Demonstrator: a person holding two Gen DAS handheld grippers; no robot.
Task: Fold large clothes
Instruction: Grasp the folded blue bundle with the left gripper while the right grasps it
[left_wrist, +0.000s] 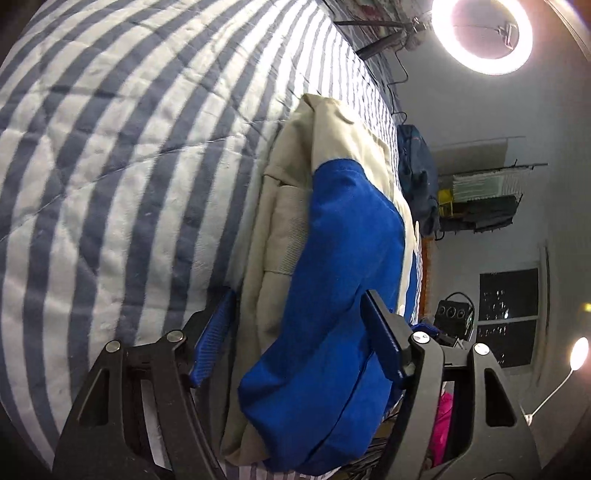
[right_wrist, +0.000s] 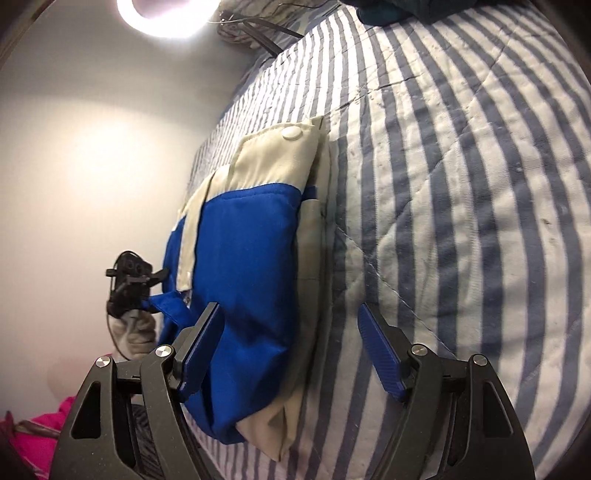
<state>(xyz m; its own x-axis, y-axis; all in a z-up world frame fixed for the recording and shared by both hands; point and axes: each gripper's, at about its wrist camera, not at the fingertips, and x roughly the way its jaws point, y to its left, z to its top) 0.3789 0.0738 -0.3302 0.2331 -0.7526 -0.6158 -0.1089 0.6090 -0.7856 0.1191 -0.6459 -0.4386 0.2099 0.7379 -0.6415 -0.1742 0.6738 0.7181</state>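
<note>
In the left wrist view, the left gripper (left_wrist: 299, 336) stands with its jaws wide apart, the blue ribbed pads (left_wrist: 212, 338) clear of any cloth on their faces. Between and beyond the fingers lies the folded jacket (left_wrist: 332, 280), a blue and cream garment resting on the striped quilt (left_wrist: 110, 166), its blue panel bulging toward the camera and the cream part reaching away to the far end. The cloth passes between the jaws, but the pads do not press on it. No brand, label or writing can be read on the jacket here. Beyond the bed edge, a ring light (left_wrist: 482, 35) glows near the wall, a dark bag (left_wrist: 417, 181) hangs beside a wire shelf (left_wrist: 484, 192), and a bit of pink fabric (left_wrist: 445, 417) shows behind the right finger. In the right wrist view, the right gripper (right_wrist: 290, 347) is likewise spread wide and holds nothing; its left pad (right_wrist: 201, 350) sits just beside the jacket's blue side, the other over bare quilt. The jacket lies folded in a compact block on the quilt, cream top with a round white snap button (right_wrist: 291, 133), blue below. The other gripper appears past the jacket, near a strip of blue cloth. No lettering is legible.
</note>
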